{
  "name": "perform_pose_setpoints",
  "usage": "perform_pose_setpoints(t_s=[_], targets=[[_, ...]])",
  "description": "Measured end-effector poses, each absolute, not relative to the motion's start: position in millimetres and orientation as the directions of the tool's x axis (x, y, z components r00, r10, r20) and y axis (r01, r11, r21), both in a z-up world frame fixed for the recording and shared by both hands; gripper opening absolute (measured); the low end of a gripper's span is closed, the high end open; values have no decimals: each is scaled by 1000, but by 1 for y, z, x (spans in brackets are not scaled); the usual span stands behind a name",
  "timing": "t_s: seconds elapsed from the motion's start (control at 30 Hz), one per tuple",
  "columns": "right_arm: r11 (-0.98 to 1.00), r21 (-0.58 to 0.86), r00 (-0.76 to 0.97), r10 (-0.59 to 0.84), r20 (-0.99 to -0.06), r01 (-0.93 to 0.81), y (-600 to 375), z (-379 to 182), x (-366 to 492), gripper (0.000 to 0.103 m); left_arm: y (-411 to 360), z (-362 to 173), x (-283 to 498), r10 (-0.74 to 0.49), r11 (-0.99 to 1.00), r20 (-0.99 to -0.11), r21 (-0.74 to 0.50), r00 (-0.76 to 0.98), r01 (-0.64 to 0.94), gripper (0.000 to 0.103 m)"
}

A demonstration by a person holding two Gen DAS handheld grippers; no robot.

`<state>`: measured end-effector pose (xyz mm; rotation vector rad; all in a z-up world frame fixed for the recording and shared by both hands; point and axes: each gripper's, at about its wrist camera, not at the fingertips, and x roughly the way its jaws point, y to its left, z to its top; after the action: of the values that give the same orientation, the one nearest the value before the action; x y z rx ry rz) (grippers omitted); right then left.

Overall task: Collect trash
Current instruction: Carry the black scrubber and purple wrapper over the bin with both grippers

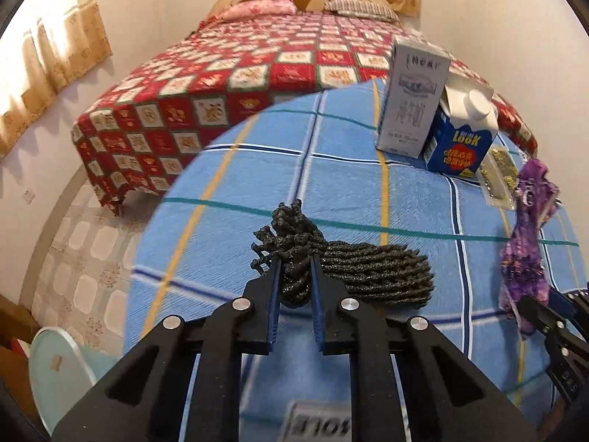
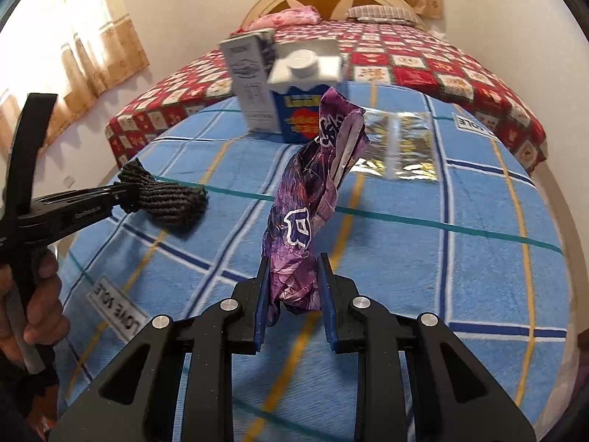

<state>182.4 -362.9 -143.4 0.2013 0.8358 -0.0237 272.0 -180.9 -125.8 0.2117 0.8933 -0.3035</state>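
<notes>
My left gripper [image 1: 295, 259] is shut on the knotted end of a black braided cord bundle [image 1: 368, 269], whose other end rests on the blue plaid cloth [image 1: 257, 184]. The right wrist view shows that gripper [image 2: 125, 195] from the side, pinching the bundle [image 2: 173, 202]. My right gripper [image 2: 294, 261] is shut on the lower end of a crumpled purple wrapper [image 2: 305, 199], which stands up above the cloth. In the left wrist view the wrapper [image 1: 522, 258] is at the right edge.
A grey-white carton [image 1: 412, 99] and a blue carton with a white cap [image 1: 460, 136] stand at the cloth's far side, a shiny foil packet [image 1: 498, 176] beside them. Behind is a bed with a red patterned cover [image 1: 257, 66]. A pale green tub [image 1: 59, 368] sits on the floor at the left.
</notes>
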Motion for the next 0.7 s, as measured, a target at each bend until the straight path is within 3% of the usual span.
perform_pose_setpoints(t_s=[0.7], targets=[[991,109,683,135,-717,-82,-254,-129,184,25,-59,-92,189,-106,982,-734,30,671,188,15]])
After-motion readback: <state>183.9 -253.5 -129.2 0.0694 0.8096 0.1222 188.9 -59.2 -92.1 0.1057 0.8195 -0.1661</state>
